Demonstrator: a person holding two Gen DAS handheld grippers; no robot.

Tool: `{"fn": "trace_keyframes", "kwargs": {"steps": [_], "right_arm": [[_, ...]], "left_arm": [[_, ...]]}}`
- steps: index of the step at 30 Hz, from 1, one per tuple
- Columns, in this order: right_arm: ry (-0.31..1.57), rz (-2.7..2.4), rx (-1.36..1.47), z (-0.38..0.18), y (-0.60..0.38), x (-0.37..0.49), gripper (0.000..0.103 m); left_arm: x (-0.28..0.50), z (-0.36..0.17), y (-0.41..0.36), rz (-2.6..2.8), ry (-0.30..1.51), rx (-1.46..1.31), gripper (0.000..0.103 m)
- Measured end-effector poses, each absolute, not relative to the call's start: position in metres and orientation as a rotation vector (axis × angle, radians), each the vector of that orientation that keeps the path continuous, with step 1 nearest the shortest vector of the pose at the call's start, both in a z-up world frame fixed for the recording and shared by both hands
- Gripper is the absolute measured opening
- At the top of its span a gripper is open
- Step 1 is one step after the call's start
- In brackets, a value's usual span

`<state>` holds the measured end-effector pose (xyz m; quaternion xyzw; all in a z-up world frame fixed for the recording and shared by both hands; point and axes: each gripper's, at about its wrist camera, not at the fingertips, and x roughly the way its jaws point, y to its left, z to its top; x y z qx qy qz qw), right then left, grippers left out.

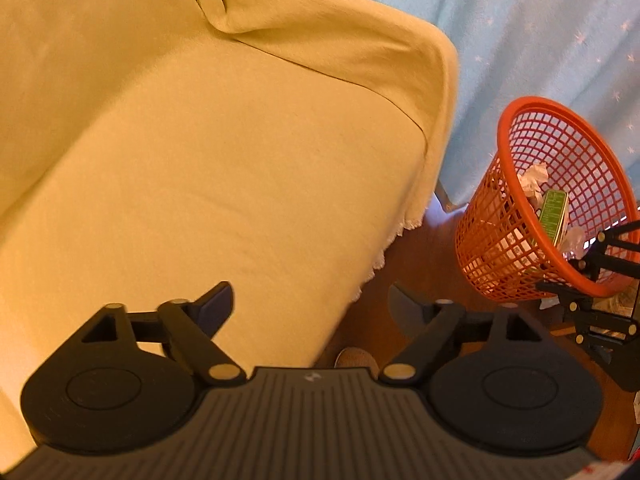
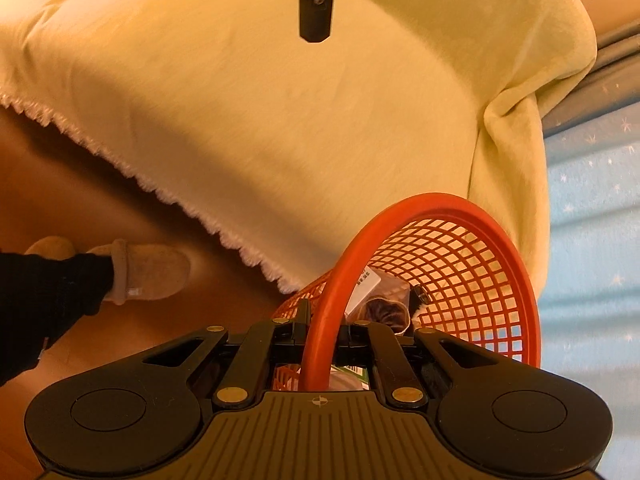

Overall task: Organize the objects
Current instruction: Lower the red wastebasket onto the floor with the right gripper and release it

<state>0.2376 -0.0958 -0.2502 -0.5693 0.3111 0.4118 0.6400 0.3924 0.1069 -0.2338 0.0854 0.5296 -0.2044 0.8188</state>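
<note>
A sofa (image 1: pixel 224 184) is covered by a yellow blanket (image 1: pixel 320 80). Beside it, an orange mesh basket (image 1: pixel 496 240) is seen over the brown floor (image 1: pixel 424 256).

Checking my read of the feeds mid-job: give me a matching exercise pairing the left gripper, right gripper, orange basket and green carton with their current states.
Things:
1. left gripper
2. right gripper
3. orange basket
4. green carton

States:
A. tilted, beside the yellow-covered sofa
B. open, holding nothing
C. lying inside the basket
D. shut on the basket's rim

Pairs: 1-B, 2-D, 3-A, 4-C
</note>
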Motion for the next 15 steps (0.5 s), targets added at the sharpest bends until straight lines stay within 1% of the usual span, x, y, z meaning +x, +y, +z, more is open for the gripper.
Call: {"fn": "trace_keyframes", "kwargs": {"steps": [9, 11, 15], "right_arm": [[0.782, 0.969, -1.302, -0.255, -0.150, 0.181, 0.005], [0.791, 0.989, -1.303, -0.260, -0.164, 0.175, 0.005], [0.800, 1.048, -1.313, -0.279, -0.194, 0.170, 0.005]], "left_arm": [[0.333, -0.232, 0.077, -0.421, 1.158, 0.170, 0.097], [0.327, -0.236, 0.068, -0.410, 1.162, 0.169, 0.100], [0.317, -0.251, 0.048, -0.378, 1.176, 0.173, 0.101]]}}
